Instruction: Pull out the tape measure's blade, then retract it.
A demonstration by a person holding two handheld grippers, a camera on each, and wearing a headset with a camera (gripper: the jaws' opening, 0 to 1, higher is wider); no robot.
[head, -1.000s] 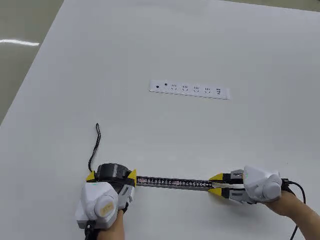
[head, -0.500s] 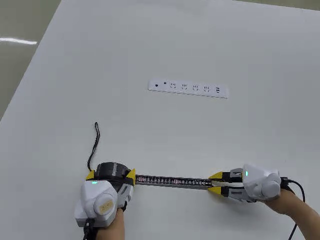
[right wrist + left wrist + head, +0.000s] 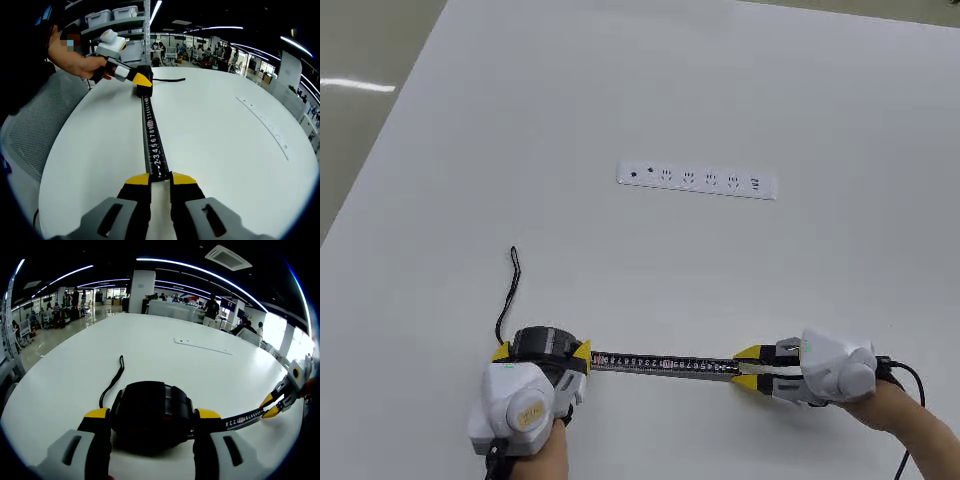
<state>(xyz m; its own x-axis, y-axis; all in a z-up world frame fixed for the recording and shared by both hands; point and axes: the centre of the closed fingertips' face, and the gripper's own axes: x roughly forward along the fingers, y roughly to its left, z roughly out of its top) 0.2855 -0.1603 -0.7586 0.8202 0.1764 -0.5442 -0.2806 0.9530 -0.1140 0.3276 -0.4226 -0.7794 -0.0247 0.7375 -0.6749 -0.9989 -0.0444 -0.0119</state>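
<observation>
Blade: I am losing sight of its tip between the jaws of my right gripper, which is pinching it. Left gripper: I am clamping the black tape measure on the table, blade stretching between grippers. Strap: trailing beyond. Power strip: lying well past everything.

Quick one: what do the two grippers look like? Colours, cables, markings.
Both look alike: white rounded bodies, grey jaws with yellow tips. The left gripper has a yellowish round patch on its body. The right gripper has a black cable running back past the wrist. Wrists are bare, no sleeves.
</observation>
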